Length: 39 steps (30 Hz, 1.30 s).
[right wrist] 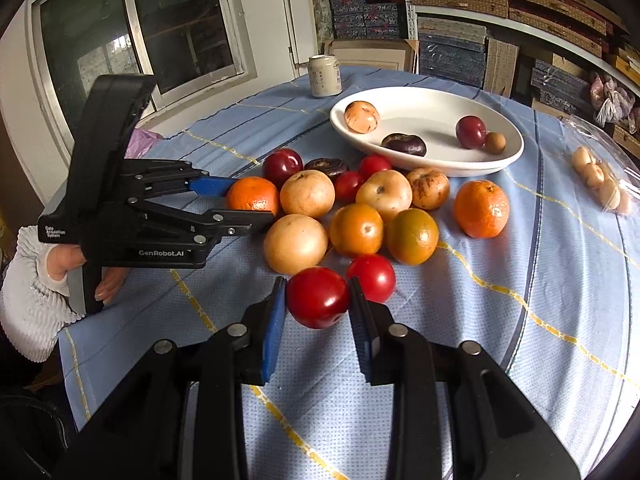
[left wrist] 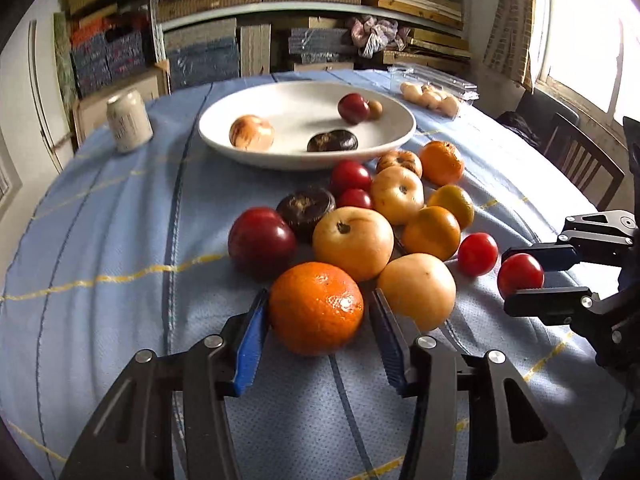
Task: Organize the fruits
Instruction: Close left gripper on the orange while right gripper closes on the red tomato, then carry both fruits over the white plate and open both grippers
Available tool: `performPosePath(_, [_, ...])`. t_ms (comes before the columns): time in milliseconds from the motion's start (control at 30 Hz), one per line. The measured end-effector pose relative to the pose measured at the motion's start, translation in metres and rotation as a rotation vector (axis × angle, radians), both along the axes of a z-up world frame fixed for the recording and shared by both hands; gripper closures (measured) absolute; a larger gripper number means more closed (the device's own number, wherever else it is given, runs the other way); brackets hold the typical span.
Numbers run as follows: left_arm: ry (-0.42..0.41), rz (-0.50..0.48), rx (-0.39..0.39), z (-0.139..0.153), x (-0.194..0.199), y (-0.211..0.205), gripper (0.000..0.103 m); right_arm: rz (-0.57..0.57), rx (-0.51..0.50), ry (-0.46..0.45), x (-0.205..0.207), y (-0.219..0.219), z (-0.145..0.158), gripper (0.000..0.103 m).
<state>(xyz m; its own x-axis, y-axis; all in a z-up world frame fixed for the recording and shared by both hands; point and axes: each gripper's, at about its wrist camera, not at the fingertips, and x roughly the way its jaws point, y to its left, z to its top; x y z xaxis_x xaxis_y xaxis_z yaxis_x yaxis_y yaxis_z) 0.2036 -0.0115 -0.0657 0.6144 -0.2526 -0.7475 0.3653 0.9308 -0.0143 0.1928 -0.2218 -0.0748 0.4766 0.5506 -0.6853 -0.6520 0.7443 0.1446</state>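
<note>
— Right, both your grippers sit on the near side of the white plate [left wrist: 256, 156], across the fruit pile from it. Your left gripper [left wrist: 318, 312] has the big orange [left wrist: 316, 308] between its blue pads; the left pad touches the peel, and the right one shows a sliver of daylight, so I'd call it a light bracket, not a firm clamp.

— And my right?

— Your right gripper [right wrist: 318, 300] is clamped on a red tomato [right wrist: 318, 297], both pads hard against its sides, and that tomato is at the edge of the pile farthest from the plate.

— Which goes first?

— Judging by position, the tomato: it's properly gripped. The plate lies ahead and across the pile from it, so you'd need to lift clear of the yellow apples [right wrist: 295, 243] and the second tomato [right wrist: 374, 277] just beside your right pad before travelling toward the plate.

— And the orange?

— Round, with no long axis to fuss over. It's touching the yellow apple behind it, on the plate side, so finish the squeeze and lift straight up.
</note>
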Motion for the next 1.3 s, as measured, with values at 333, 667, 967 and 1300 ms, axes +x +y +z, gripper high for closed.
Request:
performPosePath(333, [-0.082,0.054,-0.077,0.032,0.0,0.014,0.058,-0.093,0.092,-0.011,0.012,-0.029,0.013,0.073])
performPosePath(667, [-0.101,0.13,-0.08,0.079,0.108,-0.016,0.057,-0.264,0.117,-0.03,0.122,-0.036,0.054,0.073])
performPosePath(967, [-0.01,0.181,-0.098,0.039,0.169,-0.027,0.057,-0.3,0.082,0.023,0.188,-0.018,0.025,0.072])
performPosePath(1300, [-0.108,0.203,-0.168,0.066,0.15,-0.009,0.021,-0.354,0.138,-0.087,0.179,-0.03,0.037,0.009])
